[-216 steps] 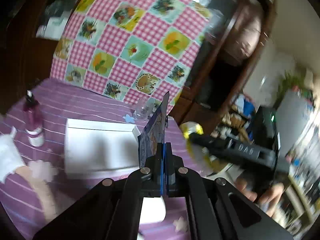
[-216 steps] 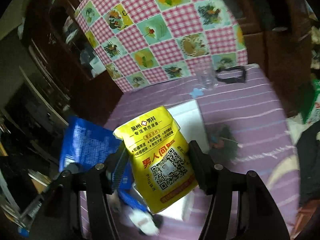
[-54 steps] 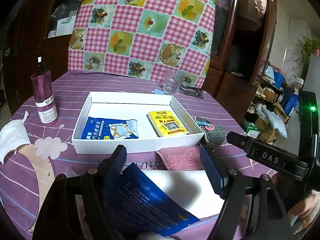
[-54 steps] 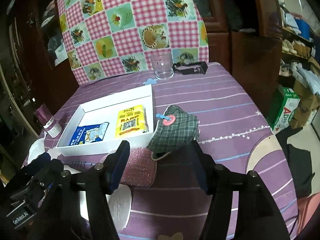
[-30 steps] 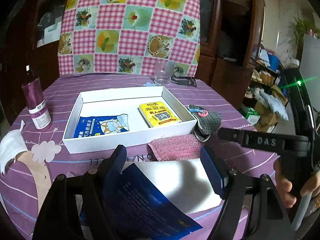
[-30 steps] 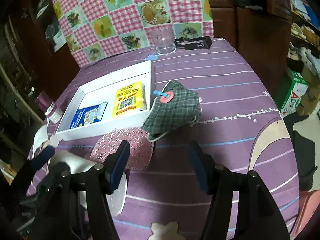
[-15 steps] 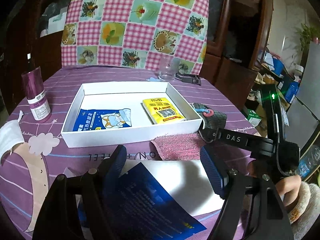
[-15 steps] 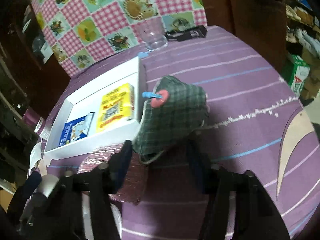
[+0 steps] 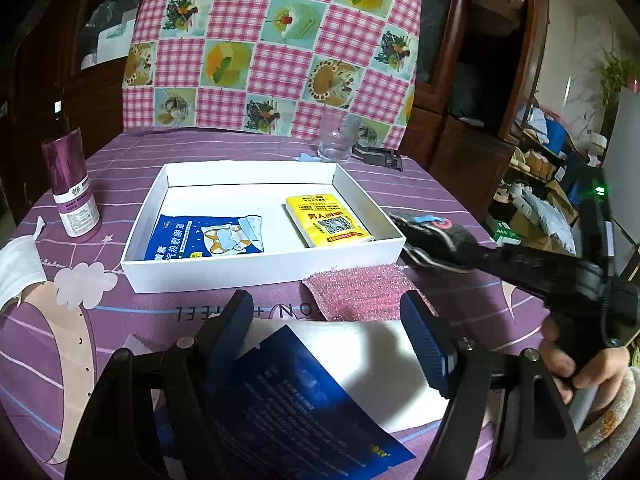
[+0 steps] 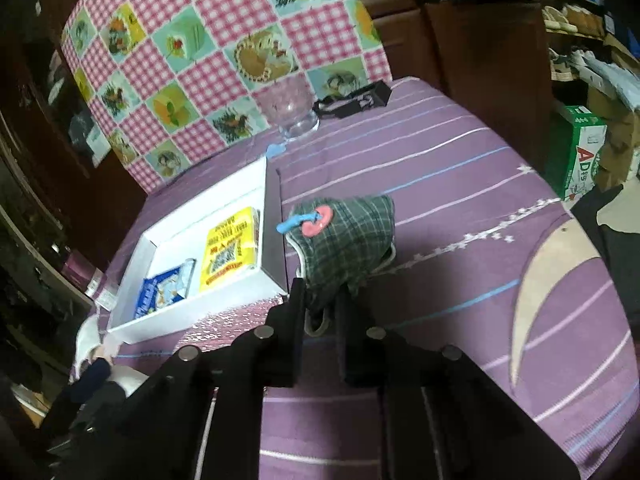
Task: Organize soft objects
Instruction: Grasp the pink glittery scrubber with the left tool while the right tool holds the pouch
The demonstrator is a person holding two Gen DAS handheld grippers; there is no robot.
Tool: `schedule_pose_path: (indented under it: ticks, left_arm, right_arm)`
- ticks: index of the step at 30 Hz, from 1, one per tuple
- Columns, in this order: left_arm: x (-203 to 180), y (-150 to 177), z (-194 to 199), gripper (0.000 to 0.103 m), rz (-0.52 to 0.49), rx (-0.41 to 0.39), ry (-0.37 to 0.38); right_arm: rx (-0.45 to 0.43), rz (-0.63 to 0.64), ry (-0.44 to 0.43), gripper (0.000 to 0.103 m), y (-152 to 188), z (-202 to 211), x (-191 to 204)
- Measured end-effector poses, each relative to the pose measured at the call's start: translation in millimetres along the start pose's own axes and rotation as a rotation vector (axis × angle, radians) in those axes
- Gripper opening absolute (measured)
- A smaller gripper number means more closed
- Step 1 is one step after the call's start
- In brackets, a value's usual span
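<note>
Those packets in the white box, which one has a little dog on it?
The blue packet, at the left of the white box. The yellow packet beside it shows only writing and a square code.

The surface (image 9: 224, 148) carries a purple striped cloth. A clear drinking glass (image 9: 338, 140) stands upright at its far edge, with a black clip-like item (image 9: 380, 157) just beside it. A purple bottle with a white label (image 9: 72, 190) stands upright at the left. A pink checked fabric with fruit panels (image 9: 272, 40) hangs behind the surface. A green-and-white carton (image 10: 582, 152) sits on the floor at right.
</note>
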State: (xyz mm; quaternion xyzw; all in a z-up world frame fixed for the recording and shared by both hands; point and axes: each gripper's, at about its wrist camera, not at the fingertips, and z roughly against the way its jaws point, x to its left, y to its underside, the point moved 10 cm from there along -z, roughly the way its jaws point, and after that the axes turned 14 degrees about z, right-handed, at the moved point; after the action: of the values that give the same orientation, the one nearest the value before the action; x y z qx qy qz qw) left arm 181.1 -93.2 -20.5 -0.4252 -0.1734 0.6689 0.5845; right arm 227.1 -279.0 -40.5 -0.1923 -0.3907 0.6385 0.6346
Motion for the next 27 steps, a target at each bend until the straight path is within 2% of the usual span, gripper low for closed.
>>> schedule_pose_path:
  ticks: [5, 9, 12, 14, 18, 19, 22, 24, 27]
  left_arm:
    - [-0.8, -10.4, 4.9, 0.076, 0.02, -0.002, 0.012]
    - [-8.0, -24.6, 6.6, 0.076, 0.055, 0.045, 0.026]
    - [-17.1, -31.5, -2.6, 0.076, 0.08, 0.117, 0.035]
    - [-23.0, -30.2, -12.7, 0.076, 0.081, 0.17, 0.015]
    - [-39.9, -17.3, -45.3, 0.076, 0.099, 0.324, 0.01]
    - [-41.9, -13.1, -52.7, 0.076, 0.101, 0.358, 0.003]
    - [-39.9, -0.5, -78.1, 0.076, 0.09, 0.464, -0.084]
    - [-34.6, 5.5, -89.7, 0.076, 0.086, 0.503, -0.143]
    - [-33.0, 17.1, -101.3, 0.073, 0.063, 0.552, -0.188]
  right_arm:
    - [-0.027, -0.032, -0.028, 0.013, -7.8, 19.1, -0.7]
    - [-0.056, -0.04, -0.047, 0.013, -15.6, 32.3, -0.5]
    - [-0.061, -0.05, -0.047, 0.013, -16.8, 35.8, -2.4]
    - [-0.062, -0.059, -0.047, 0.013, -17.4, 36.6, -4.7]
    - [-0.058, -0.074, -0.038, 0.013, -17.4, 37.8, -10.1]
    - [-0.059, -0.074, -0.034, 0.013, -17.9, 38.3, -11.4]
    - [-0.058, -0.082, -0.029, 0.013, -18.3, 39.1, -15.4]
    - [-0.053, -0.089, -0.028, 0.013, -17.7, 38.4, -18.2]
    - [-0.044, -0.094, -0.024, 0.013, -17.0, 36.7, -20.5]
